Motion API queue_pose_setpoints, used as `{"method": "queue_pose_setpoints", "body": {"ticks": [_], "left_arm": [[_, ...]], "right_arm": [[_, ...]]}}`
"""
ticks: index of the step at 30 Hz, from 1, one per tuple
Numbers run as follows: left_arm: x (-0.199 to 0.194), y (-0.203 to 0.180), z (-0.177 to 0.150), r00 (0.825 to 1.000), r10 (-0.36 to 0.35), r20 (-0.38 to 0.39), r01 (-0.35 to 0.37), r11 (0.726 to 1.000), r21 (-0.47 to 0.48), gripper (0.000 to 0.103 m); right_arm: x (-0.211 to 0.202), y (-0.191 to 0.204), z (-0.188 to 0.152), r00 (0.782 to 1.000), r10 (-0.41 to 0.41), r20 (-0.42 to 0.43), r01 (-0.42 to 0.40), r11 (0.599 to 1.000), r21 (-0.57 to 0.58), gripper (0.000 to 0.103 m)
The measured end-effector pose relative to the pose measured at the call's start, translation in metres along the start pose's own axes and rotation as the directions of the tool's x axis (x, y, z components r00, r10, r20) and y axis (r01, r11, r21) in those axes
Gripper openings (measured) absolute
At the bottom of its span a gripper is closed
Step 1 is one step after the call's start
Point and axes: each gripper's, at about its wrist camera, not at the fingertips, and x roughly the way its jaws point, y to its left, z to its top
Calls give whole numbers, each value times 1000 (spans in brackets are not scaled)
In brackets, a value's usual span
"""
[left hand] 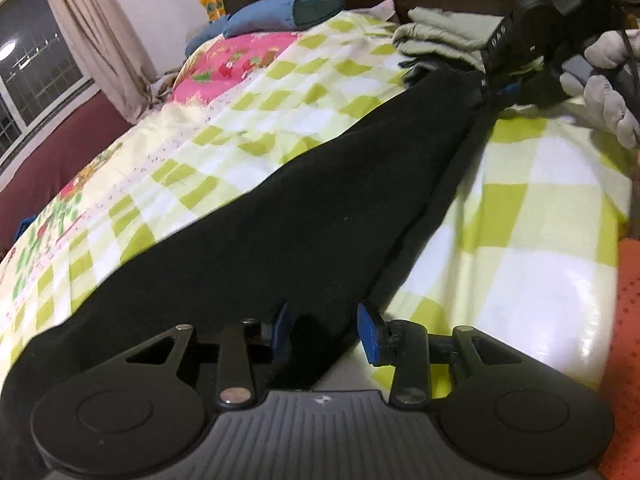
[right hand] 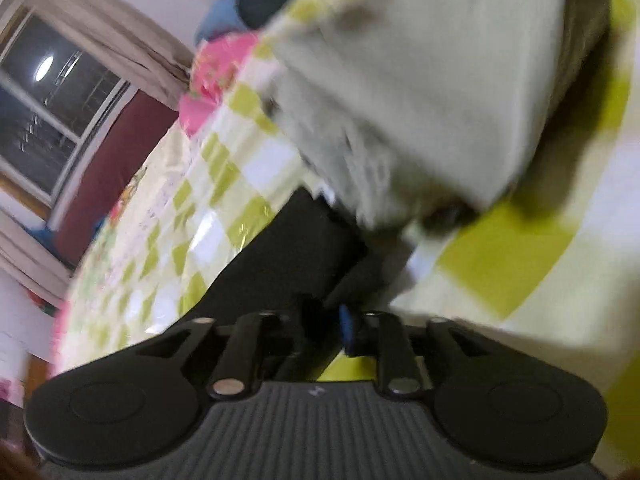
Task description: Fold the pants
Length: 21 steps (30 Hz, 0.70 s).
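Black pants (left hand: 320, 200) lie stretched along the checked bedspread (left hand: 532, 220), running from my left gripper to my right gripper. My left gripper (left hand: 326, 330) has its blue pads partly apart with a bunch of the black fabric between them at the near end. My right gripper (left hand: 500, 88) shows at the far end, pinching the other end of the pants. In the blurred right wrist view the right gripper (right hand: 326, 330) is nearly closed on black pants fabric (right hand: 288, 260).
A stack of folded grey-green clothes (left hand: 440, 36) lies just beyond the far end of the pants, also large in the right wrist view (right hand: 420, 92). A blue pillow (left hand: 276, 12) sits by the headboard. An orange item (left hand: 628, 320) is at the right edge.
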Motion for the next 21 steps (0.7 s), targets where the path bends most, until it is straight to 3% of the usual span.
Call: {"method": "queue_pose_setpoints", "body": {"ticks": [2, 4, 8, 10, 12, 15, 19, 21], "left_arm": [[-3, 3, 1, 1000, 11, 14, -11, 1000, 13, 52], [0, 5, 1, 1000, 24, 17, -25, 1000, 13, 52], [7, 4, 6, 998, 47, 31, -47, 999, 2, 52], [6, 2, 8, 998, 50, 45, -50, 999, 11, 52], [7, 0, 9, 998, 26, 53, -27, 1000, 15, 53], [16, -7, 10, 999, 7, 41, -9, 999, 51, 53], [18, -12, 12, 999, -12, 47, 10, 998, 57, 53], [23, -12, 13, 999, -28, 34, 26, 999, 42, 53]], "right_arm": [[-12, 9, 1, 1000, 2, 23, 0, 997, -78, 26], [-13, 11, 2, 1000, 15, 19, -14, 996, -89, 37], [8, 18, 6, 1000, 25, -1, -25, 999, -34, 38], [2, 21, 3, 1000, 13, 26, -12, 998, -62, 38], [-2, 18, 0, 999, 24, 32, -22, 997, -80, 40], [5, 13, 4, 999, -35, -9, 34, 997, -68, 42], [-21, 21, 4, 996, -61, 71, 70, 988, -137, 42], [-29, 23, 2, 997, -32, 75, 43, 988, -151, 42]]}}
